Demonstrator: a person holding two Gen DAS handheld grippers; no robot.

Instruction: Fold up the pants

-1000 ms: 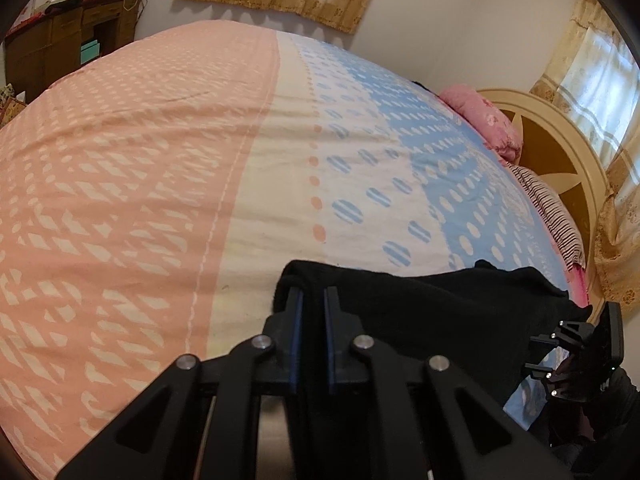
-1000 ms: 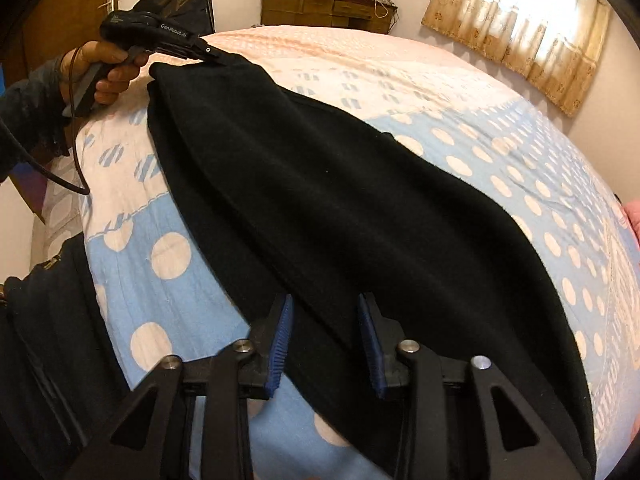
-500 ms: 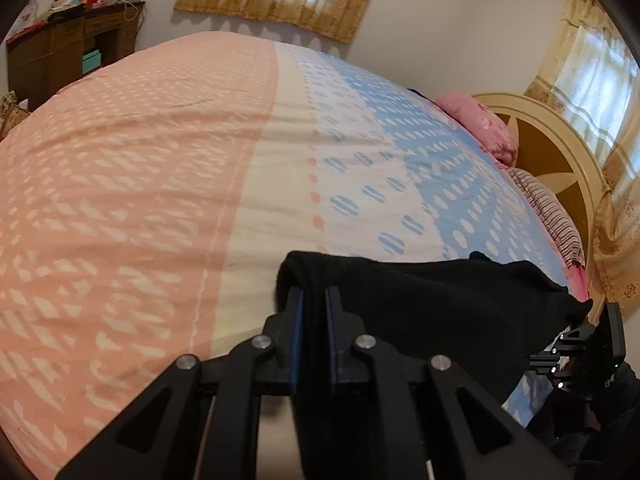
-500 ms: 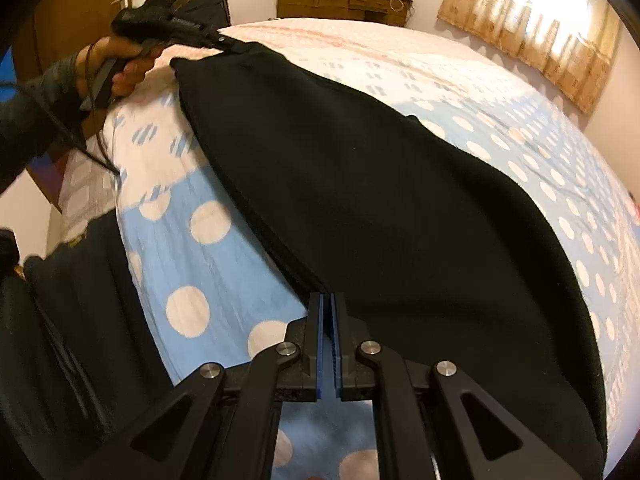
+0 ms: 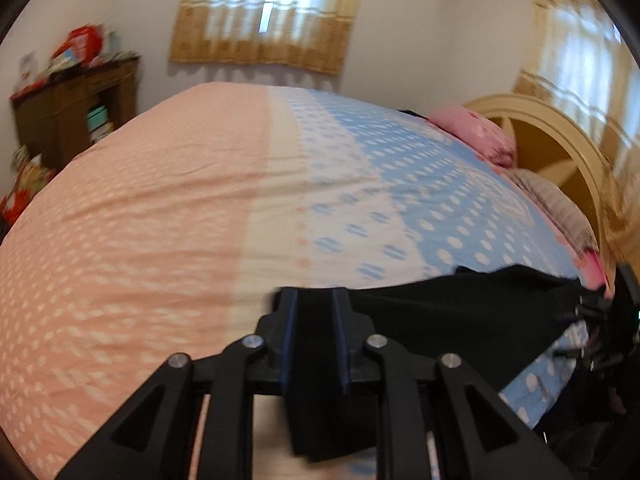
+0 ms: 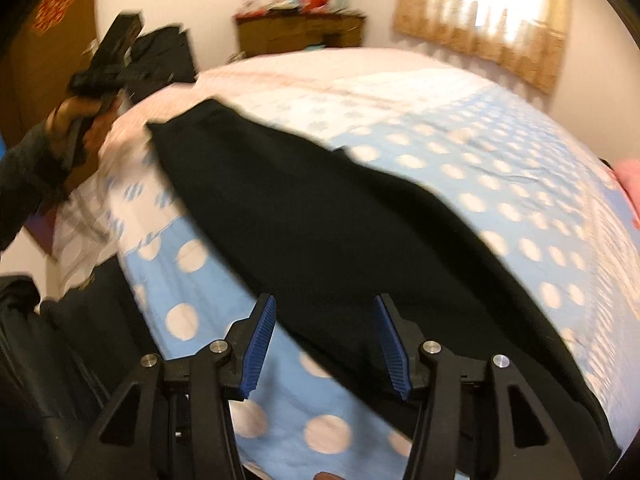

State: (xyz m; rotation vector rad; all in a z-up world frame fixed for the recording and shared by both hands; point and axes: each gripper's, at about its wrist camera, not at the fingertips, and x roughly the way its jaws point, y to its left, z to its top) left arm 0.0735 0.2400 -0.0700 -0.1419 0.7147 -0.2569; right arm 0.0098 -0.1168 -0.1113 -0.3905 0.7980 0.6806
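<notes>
My left tool [image 5: 314, 340] partly open with black pants [image 6: 340, 216] between its fingers, grip probably loose, my right tool [image 6: 324, 344] wide open over them, bed [image 5: 160, 208] beneath

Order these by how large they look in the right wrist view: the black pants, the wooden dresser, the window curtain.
1. black pants, by far the largest, though they also lie nearest the camera.
2 and 3. window curtain and wooden dresser look about alike; both are far away and blurred, so I do not rank them.
</notes>
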